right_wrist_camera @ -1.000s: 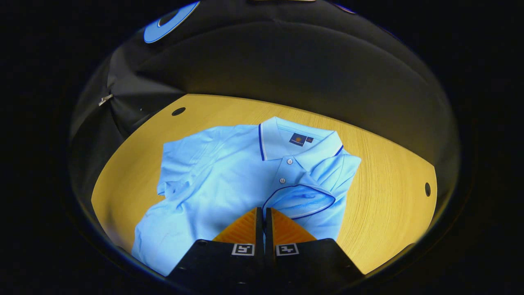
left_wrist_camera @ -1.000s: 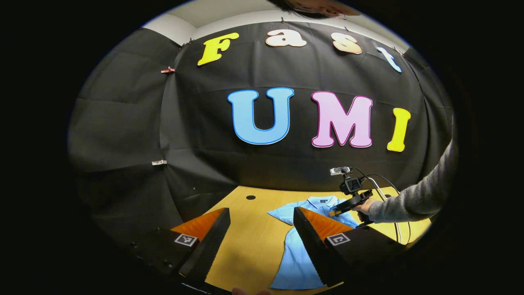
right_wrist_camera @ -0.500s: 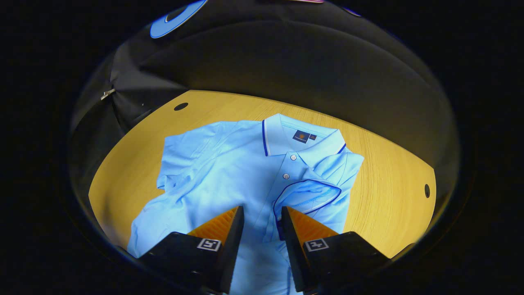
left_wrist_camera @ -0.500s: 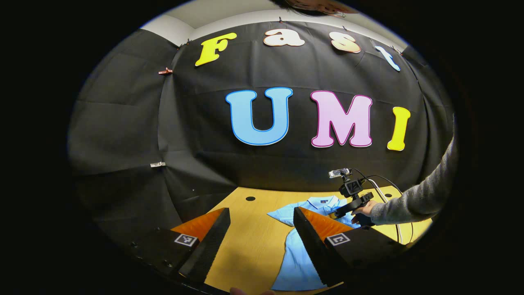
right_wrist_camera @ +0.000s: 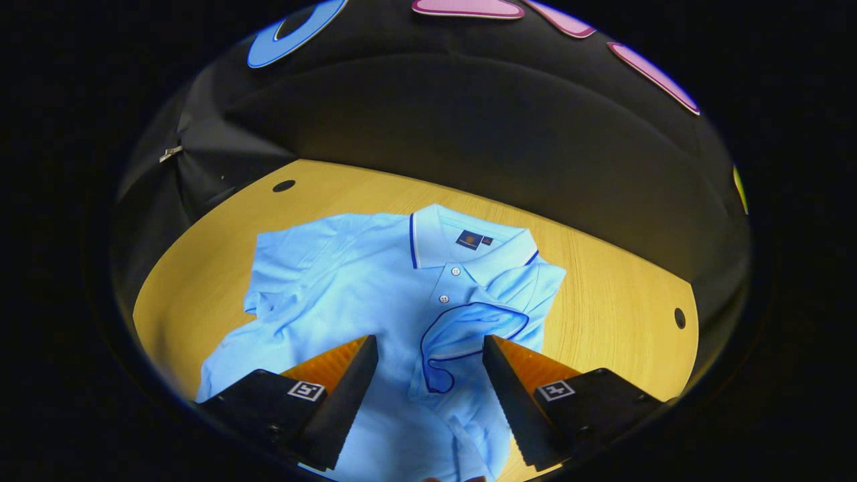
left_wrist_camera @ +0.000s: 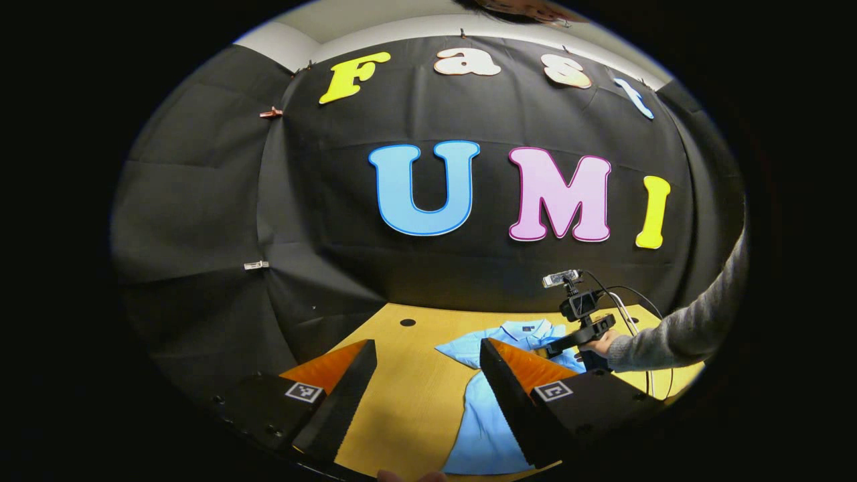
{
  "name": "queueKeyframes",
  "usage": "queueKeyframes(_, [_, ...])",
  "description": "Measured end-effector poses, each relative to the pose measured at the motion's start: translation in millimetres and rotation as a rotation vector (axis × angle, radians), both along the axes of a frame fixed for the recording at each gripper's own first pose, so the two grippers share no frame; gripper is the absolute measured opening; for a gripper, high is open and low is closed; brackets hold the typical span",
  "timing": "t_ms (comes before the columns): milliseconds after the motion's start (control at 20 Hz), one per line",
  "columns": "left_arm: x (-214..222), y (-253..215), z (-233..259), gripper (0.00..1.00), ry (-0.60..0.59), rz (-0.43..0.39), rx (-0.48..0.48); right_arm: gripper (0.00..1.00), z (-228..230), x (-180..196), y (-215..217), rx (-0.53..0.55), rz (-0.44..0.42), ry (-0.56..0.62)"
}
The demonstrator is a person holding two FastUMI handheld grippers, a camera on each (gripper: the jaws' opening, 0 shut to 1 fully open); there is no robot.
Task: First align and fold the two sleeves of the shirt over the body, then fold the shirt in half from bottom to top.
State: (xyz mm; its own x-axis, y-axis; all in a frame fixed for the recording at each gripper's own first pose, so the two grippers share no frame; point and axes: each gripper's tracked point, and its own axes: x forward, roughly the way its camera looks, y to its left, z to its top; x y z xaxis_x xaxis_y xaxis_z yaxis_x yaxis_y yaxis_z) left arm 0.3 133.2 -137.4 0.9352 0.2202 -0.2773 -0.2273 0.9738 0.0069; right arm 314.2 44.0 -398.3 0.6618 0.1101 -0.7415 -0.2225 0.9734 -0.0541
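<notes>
In the right gripper view, a light blue shirt [right_wrist_camera: 348,294] lies across the middle of the wooden surface [right_wrist_camera: 622,308], collar toward the top. One sleeve [right_wrist_camera: 469,328] is folded over the body, right of centre. The right tool [right_wrist_camera: 428,375] hangs released above it, gripping nothing. In the left gripper view, the left tool [left_wrist_camera: 428,388] is released at bottom centre, the shirt [left_wrist_camera: 489,415] behind its right finger.

soft matt knit cloth shirt [right_wrist_camera: 348,288] on a smooth, seemingly wood-grain laminate table [right_wrist_camera: 602,294].
</notes>
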Motion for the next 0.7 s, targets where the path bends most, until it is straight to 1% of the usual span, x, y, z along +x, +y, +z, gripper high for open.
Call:
queueKeyframes(100, [-1,-1,0,0.98,-0.003,-0.011,0.002,0.98,23,4,4,0.047,-0.003,-0.077])
queueKeyframes(200, [1,-1,2,0.99,-0.014,-0.019,0.003,0.98,56,6,-1,0.068,-0.006,-0.178])
queueKeyframes(350, [10,-5,5,0.98,-0.032,-0.036,-0.006,0.98,119,-8,-12,0.086,-0.035,-0.321])
queueKeyframes(500, [17,-11,7,0.98,-0.058,-0.061,-0.022,0.98,195,-46,-24,0.107,-0.07,-0.476])
queueKeyframes(600, [22,-17,4,0.98,-0.068,-0.083,-0.037,0.98,250,-80,-29,0.131,-0.083,-0.577])
queueKeyframes(700, [33,-21,-3,0.98,-0.064,-0.102,-0.043,0.97,293,-113,-31,0.162,-0.091,-0.657])
